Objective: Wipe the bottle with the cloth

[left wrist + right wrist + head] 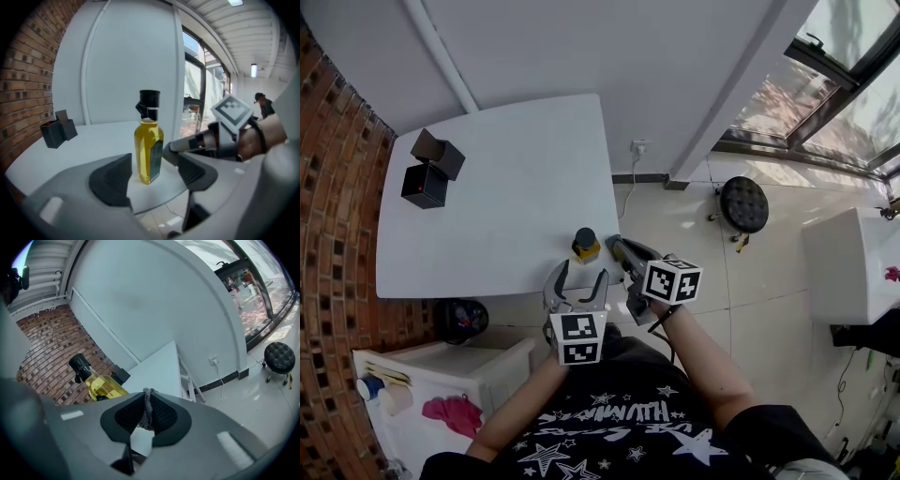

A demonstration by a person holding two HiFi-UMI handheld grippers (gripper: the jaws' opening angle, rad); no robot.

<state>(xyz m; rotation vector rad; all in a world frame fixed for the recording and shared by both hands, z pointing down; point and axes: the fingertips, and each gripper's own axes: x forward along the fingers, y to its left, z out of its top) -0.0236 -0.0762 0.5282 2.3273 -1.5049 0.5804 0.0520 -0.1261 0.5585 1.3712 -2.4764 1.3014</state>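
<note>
While right fingers [129, 416] pinch the cloth [148, 406] for wiping, my left fingers [110, 180] stand wide facing the bottle [148, 150], likely to steady it.

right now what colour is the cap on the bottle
Black. The cap on the bottle shows best in the left gripper view.

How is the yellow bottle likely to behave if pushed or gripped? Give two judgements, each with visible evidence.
Probably tippy: the bottle is tall and narrow, upright near the table edge. Likely heavy for its size: yellow liquid fills it almost to the neck. Its smooth, glossy sides may slip.
</note>
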